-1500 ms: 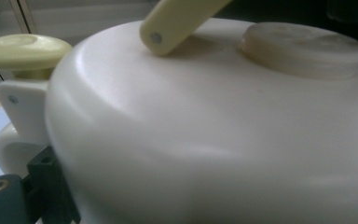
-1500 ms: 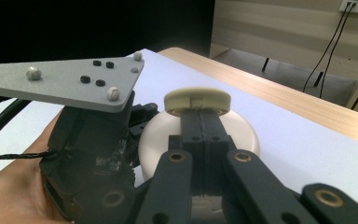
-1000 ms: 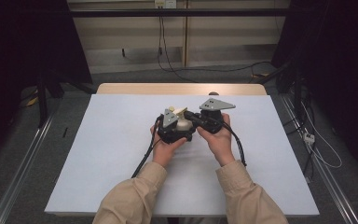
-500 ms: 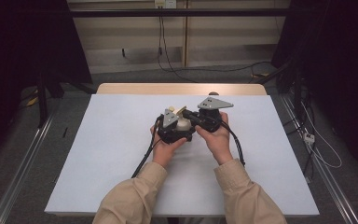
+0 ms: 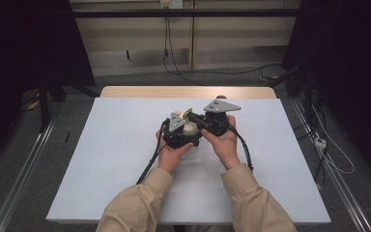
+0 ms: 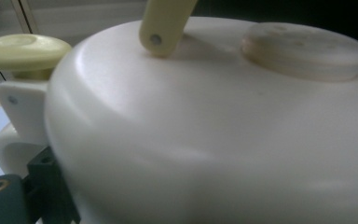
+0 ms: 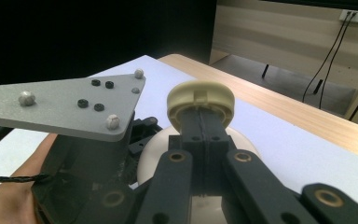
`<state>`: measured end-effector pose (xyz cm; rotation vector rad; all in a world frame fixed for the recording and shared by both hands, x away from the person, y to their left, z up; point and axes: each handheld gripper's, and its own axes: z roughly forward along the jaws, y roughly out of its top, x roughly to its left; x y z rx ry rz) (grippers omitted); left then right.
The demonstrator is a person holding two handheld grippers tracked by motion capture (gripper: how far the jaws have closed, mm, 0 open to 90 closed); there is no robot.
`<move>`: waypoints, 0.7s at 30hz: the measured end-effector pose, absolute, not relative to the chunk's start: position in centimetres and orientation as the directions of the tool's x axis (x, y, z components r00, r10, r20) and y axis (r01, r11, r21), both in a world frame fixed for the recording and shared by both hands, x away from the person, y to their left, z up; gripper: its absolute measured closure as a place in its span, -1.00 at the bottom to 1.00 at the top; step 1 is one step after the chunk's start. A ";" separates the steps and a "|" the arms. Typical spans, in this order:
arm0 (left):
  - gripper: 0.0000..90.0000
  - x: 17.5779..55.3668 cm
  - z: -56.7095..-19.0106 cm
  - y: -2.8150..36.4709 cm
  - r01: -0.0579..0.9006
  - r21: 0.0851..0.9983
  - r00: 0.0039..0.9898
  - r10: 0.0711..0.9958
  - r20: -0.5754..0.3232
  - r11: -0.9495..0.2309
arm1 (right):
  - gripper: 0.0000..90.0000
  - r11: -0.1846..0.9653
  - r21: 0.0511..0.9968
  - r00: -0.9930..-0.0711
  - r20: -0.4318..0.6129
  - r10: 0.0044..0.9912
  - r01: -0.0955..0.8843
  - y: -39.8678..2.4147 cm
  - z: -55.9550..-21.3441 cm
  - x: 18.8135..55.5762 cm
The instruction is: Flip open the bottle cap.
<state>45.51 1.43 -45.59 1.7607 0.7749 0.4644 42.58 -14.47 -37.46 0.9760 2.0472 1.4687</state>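
High view: cream container [image 5: 189,128] between 2 grippers.

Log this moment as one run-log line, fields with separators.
scene: white table | object: cream container held between both grippers | right gripper: shut at its round yellow knob | left gripper: jaw state unclear

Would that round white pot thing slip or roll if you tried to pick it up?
Probably slippery: the white pot has a smooth, glossy, rounded shell, so flat jaws could slide off it. It looks like stiff moulded plastic, likely light for its size. The pale yellow knob on top seems the safer place to grab.
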 end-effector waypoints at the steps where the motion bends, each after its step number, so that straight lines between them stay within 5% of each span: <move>1: -0.87 45.5 -45.6 1.4 0.271 0.945 0.709 0.702 -0.068 -0.183 | 1.00 0.189 0.938 -0.656 0.052 0.753 0.291 -14.4 -37.5 42.6; 21: -0.87 45.5 -45.6 1.4 0.270 0.945 0.708 0.704 -0.065 -0.185 | 1.00 0.186 0.939 -0.654 0.053 0.754 0.290 -14.3 -37.6 42.8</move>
